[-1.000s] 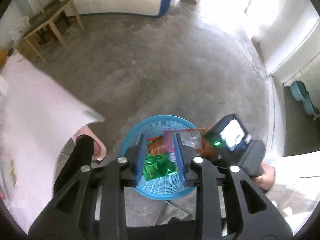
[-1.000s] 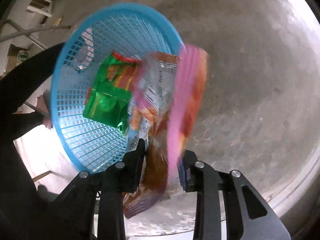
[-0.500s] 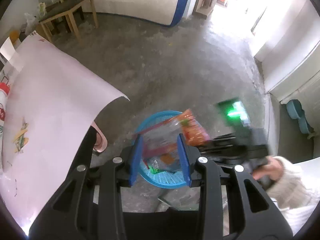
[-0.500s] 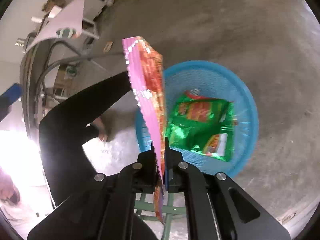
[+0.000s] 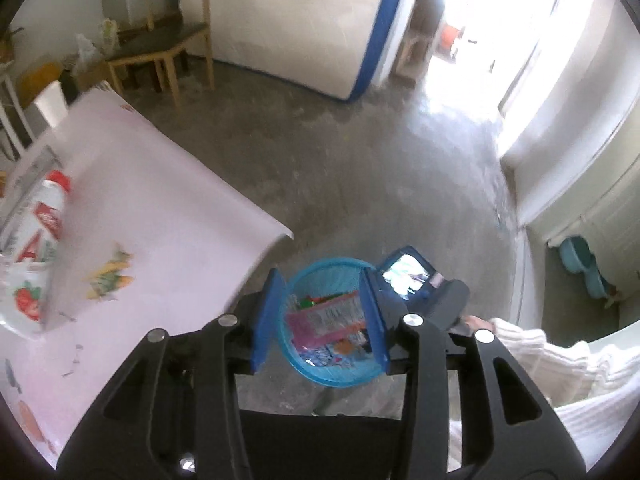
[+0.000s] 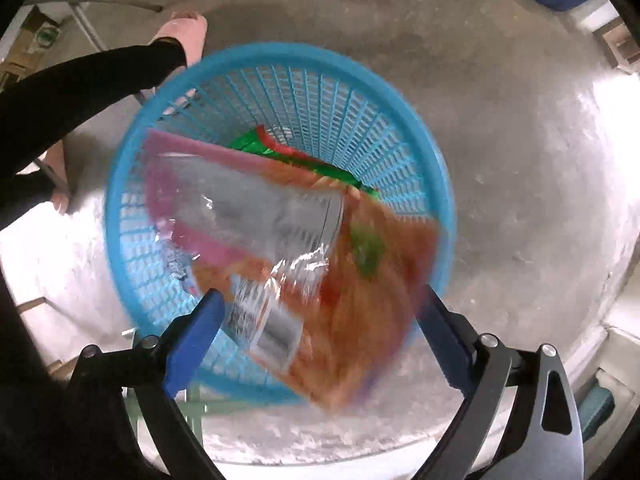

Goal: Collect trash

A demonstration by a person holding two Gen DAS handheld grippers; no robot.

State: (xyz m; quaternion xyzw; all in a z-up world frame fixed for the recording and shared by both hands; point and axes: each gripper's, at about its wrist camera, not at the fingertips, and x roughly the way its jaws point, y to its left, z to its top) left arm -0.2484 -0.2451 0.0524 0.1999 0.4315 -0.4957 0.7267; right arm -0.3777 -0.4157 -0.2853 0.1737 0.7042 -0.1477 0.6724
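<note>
The right tongs [image 6: 316, 320] point straight down with jaws opening wide; a blurred pink-and-orange snack wrapper [image 6: 304, 248] lies loose between them, touching neither pad, over the blue basket [image 6: 408, 128] directly below, where a green wrapper [image 6: 256, 144] already lies. The left tongs [image 5: 320, 320] are opening too and hold nothing, the basket showing beyond their gap. A pink-covered surface [image 5: 160, 200] lies to their left.
</note>
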